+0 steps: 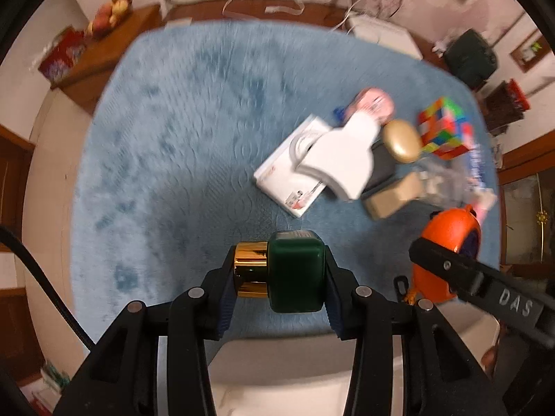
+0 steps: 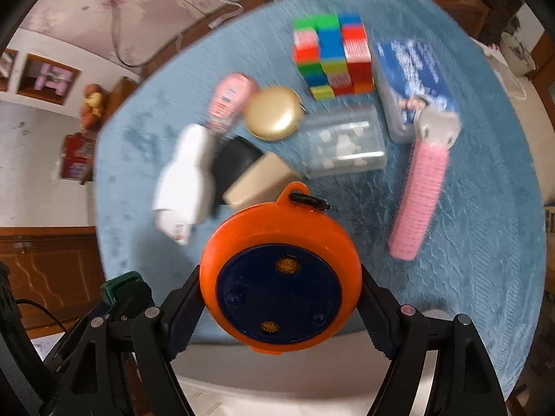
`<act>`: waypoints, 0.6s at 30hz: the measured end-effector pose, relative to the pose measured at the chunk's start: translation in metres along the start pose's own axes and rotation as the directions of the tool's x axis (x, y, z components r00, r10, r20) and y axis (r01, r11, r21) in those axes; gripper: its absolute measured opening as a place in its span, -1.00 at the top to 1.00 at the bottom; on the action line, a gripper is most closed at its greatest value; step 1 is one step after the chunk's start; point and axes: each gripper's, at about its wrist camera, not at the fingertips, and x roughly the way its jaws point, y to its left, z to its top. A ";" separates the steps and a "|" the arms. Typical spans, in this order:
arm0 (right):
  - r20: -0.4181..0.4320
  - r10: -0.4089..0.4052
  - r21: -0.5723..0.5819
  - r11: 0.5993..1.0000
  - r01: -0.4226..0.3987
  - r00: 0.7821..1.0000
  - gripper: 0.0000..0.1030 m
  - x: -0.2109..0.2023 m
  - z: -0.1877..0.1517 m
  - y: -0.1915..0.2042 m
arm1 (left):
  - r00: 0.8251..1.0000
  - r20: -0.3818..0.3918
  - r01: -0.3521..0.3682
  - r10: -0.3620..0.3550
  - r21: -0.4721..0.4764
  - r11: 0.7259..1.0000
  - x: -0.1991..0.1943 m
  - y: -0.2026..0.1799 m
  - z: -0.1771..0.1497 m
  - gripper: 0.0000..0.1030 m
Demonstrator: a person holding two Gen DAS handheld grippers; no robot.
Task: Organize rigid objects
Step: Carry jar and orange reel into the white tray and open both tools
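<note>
My left gripper is shut on a dark green bottle with a gold cap, held sideways above the blue rug. My right gripper is shut on a round orange disc with a dark blue face; the disc also shows at the right of the left wrist view. Farther out on the rug lies a cluster: a colour cube, a gold compact, a white bottle, a pink bottle, a clear box, a pink roller brush.
A blue-labelled case lies right of the cube, a beige block and a black item by the white bottle. A white booklet lies on the rug. A wooden shelf with fruit stands at far left.
</note>
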 end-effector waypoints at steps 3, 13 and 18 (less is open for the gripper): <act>0.049 0.038 -0.040 0.999 -0.036 0.998 -0.57 -0.035 -0.012 0.008 | 0.999 0.049 0.019 -0.021 0.027 0.999 -0.041 -0.008 0.003 0.10; 0.098 0.038 -0.283 0.959 -0.009 0.994 -0.57 -0.099 -0.096 0.028 | 0.988 0.147 0.014 -0.044 0.199 0.980 -0.127 -0.031 -0.052 0.10; 0.078 -0.067 -0.391 0.916 0.092 0.995 -0.57 -0.077 -0.148 0.016 | 0.992 0.122 -0.015 -0.015 0.248 0.969 -0.120 -0.036 -0.093 0.10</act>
